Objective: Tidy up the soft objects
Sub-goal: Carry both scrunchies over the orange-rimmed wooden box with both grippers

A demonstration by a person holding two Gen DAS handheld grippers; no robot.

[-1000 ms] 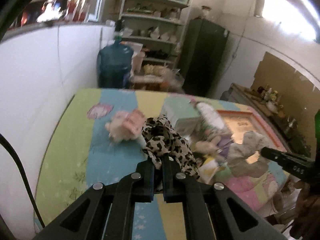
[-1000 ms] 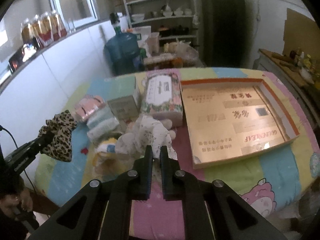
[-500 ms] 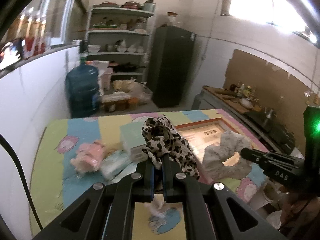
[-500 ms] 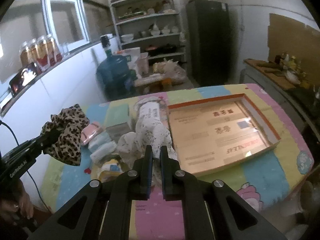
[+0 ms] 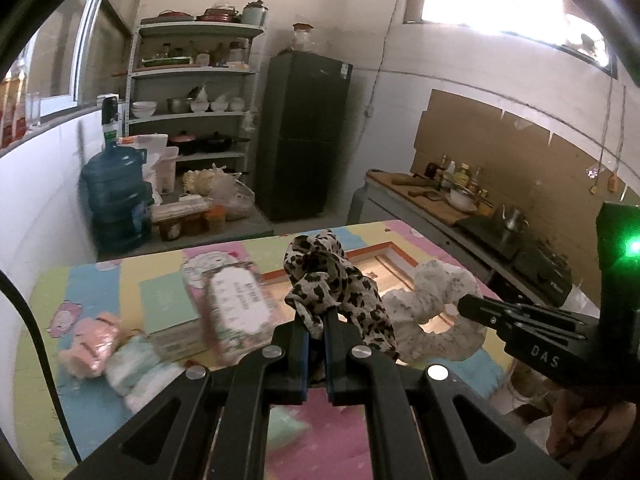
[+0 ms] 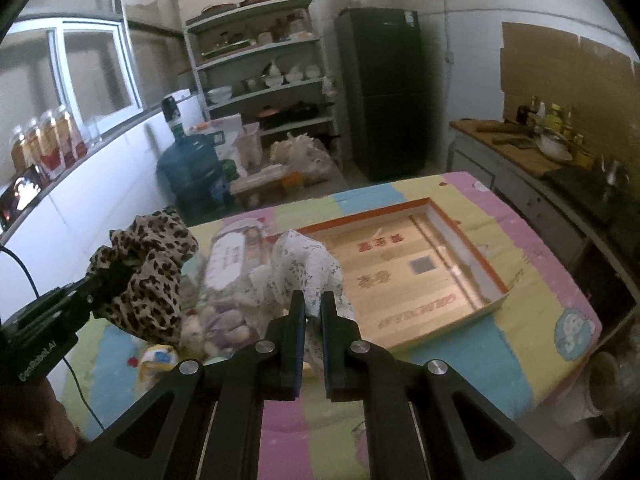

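From the left wrist, the left claw [image 5: 316, 326] is clamped on a leopard-print fabric scrunchie [image 5: 334, 288], lifted above the table [image 5: 104, 280]. From the right wrist, the right claw [image 6: 313, 307] grips a white speckled fabric scrunchie [image 6: 306, 266]; the shallow orange-rimmed cardboard tray [image 6: 466, 246] looks empty, and soft toys wait unsorted.

Both grippers raised, jaws clamped
The left gripper [image 5: 316, 330] and right gripper [image 6: 313, 308] tilt downward side by side, each pinching fabric.
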